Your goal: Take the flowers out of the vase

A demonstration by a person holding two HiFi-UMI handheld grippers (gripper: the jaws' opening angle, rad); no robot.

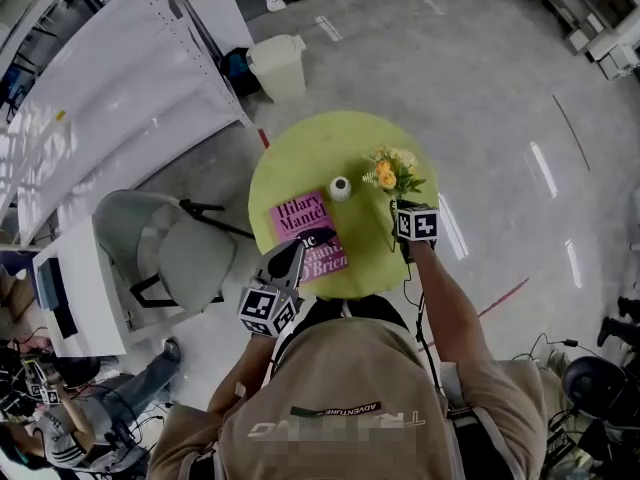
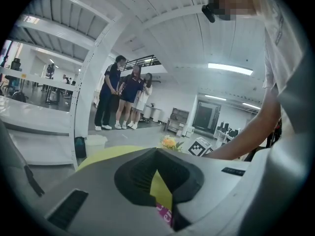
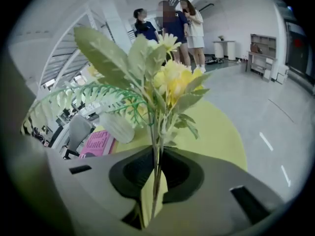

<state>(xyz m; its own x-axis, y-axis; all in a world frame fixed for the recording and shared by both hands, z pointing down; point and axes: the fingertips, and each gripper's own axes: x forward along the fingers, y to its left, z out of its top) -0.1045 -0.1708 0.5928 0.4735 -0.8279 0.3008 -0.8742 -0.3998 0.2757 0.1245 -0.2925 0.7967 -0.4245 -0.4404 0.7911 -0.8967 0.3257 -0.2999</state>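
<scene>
The fingers (image 3: 130,173) of the right gripper (image 3: 156,168) are clamped on the stems of the flowers (image 3: 170,85), which are held out of the vase (image 1: 340,188), just beside it. The fingers of the left gripper (image 2: 158,173) are closed together, empty, above the book (image 1: 305,230) near the vase.

Head view steeply down over table (image 1: 300,158), 2 gripper views low across it

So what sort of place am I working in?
Likely an open lab or workshop hall: polished concrete floor, long white benches at the side, loose cables, one small round table in the middle.
</scene>
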